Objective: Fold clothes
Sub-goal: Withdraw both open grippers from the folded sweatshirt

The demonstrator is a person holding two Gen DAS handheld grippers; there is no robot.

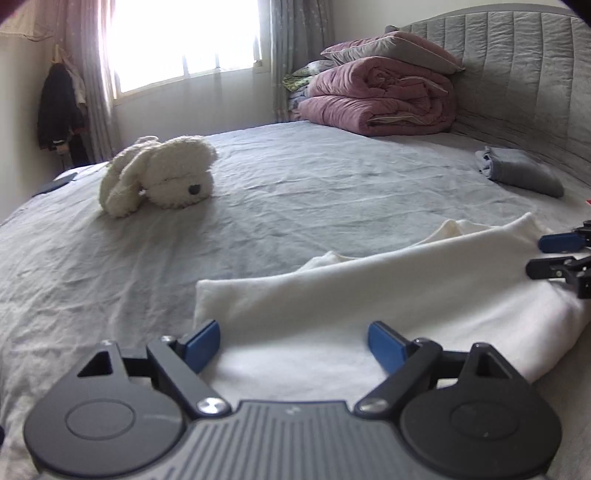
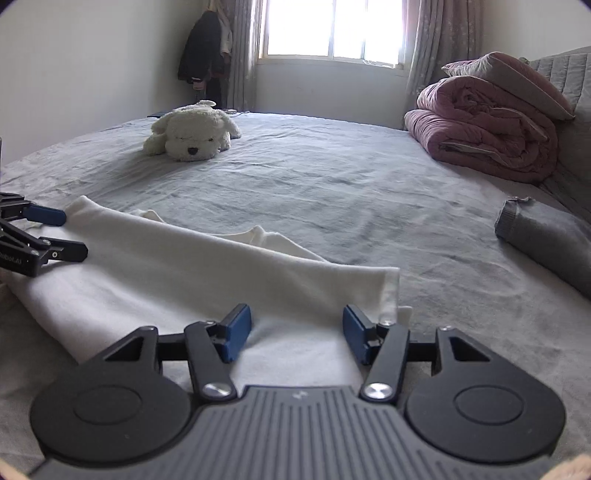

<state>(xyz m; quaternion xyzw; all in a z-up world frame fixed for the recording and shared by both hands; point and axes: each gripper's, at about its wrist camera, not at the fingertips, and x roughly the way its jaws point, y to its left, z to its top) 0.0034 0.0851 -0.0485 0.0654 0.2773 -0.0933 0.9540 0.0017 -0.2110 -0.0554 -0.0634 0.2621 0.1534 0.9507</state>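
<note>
Cloth: a white garment [image 1: 332, 295], part-folded, is spread just before the plush dog [image 1: 166, 177]. Left gripper [image 1: 294, 345] and right gripper [image 2: 297, 332] are held wide above it, empty. Folds could be dragged askew if only one layer is pinched.

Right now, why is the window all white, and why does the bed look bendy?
Left wrist view: daylight overexposes the window, so nothing outside shows. Right wrist view: the window is washed out too, and the fisheye lens curves the bed edges; the picture corners go dark.
</note>
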